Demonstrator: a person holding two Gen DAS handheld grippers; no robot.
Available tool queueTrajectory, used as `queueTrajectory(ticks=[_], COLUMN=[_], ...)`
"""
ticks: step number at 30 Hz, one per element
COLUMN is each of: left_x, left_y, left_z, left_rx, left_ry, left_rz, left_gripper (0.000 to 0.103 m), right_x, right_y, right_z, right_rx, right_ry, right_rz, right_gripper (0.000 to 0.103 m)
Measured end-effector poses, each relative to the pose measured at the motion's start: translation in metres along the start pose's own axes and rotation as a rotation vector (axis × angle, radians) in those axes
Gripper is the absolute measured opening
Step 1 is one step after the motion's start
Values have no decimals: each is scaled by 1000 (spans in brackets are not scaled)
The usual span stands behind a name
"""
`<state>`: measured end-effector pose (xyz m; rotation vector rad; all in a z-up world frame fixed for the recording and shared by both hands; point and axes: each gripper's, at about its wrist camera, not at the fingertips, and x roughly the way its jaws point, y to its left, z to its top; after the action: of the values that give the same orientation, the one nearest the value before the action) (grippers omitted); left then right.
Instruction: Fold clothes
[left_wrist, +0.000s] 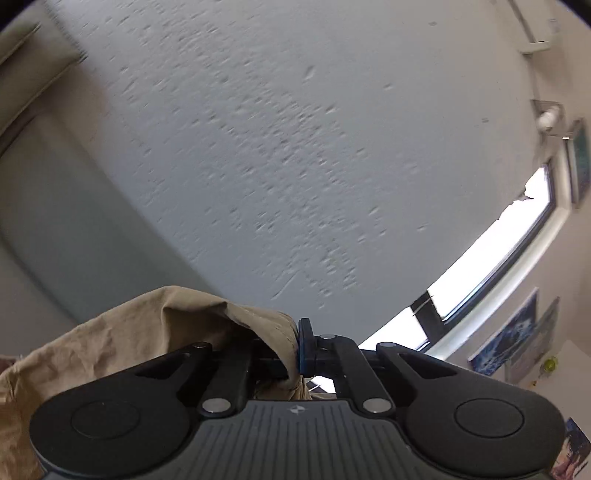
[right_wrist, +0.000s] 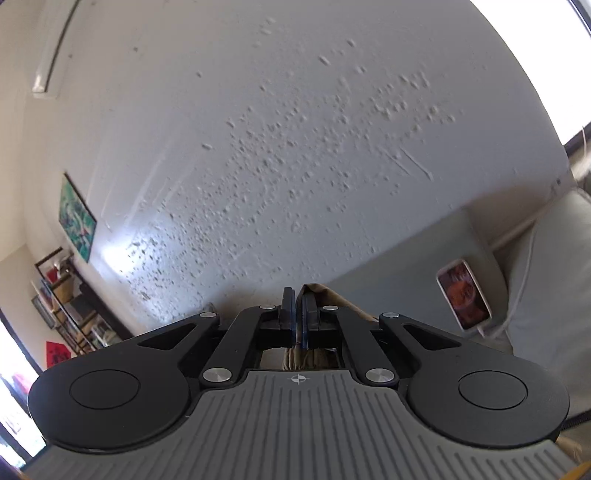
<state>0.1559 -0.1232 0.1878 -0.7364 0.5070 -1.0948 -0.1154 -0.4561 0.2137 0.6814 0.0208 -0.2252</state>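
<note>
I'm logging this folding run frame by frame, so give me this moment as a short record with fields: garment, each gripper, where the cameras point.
garment: tan cloth, lifted, draped over the left gripper's left side
left gripper: shut on the tan cloth; one blue pad visible, the other hidden by fabric
right gripper: shut on a tan cloth edge between its pads
camera aim: both tilted up at the textured ceiling
background: window in left view; framed picture in right view

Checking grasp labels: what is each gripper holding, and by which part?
Both hold tan fabric. The left gripper is shut on a bunched fold of the garment; the right gripper pinches an edge. Which garment part cannot be told.
</note>
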Motion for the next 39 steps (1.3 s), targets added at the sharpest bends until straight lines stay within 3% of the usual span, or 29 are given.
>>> queueTrajectory(ticks=[1,4,6,8,12,15,18,20,22,23,25,27,28,30,31,35,37,39], left_x=[-8,-49,-74,-91,-98,-87,-70,-58,-57,-56,-59,-67,-73,-80,-87,-82,-74,-69], left_y=[-15,-41,-37,-21,41,110,169,196,181,174,158,135,123,105,99,88,92,106], left_z=[10,11,-6,-35,-114,-178,-231,-259,-261,-262,-259,-259,-261,-266,-271,-289,-296,-296], left_rx=[33,101,104,88,73,-26,-145,-184,-80,-31,14,129,197,312,338,398,438,389], left_ry=[-32,-71,-53,10,191,352,512,622,619,619,632,616,605,556,532,467,433,389], left_rz=[-54,-121,-131,-92,82,246,463,624,655,669,701,746,763,759,741,542,574,611], left_gripper=[2,2,2,2,2,2,4,6,20,35,56,58,62,69,70,70,69,65], right_x=[-13,-60,-91,-112,-129,-118,-98,-95,-92,-90,-87,-89,-92,-95,-95,-85,-73,-60], right_y=[11,36,34,21,-33,-91,-140,-154,-169,-176,-190,-187,-182,-168,-165,-169,-177,-182], right_z=[8,19,6,-19,-103,-179,-253,-272,-290,-299,-317,-315,-309,-297,-295,-295,-306,-322], right_rx=[-35,-128,-145,-139,-63,54,92,126,159,176,210,204,186,125,103,134,166,132], right_ry=[-36,-123,-127,-86,89,258,440,521,603,644,725,737,721,687,679,648,680,717], right_rz=[27,87,103,91,-1,-115,-262,-310,-358,-382,-430,-467,-468,-444,-436,-399,-394,-409], right_gripper=[3,3,3,3,3,3,3,4,7,8,15,32,36,54,58,72,72,72])
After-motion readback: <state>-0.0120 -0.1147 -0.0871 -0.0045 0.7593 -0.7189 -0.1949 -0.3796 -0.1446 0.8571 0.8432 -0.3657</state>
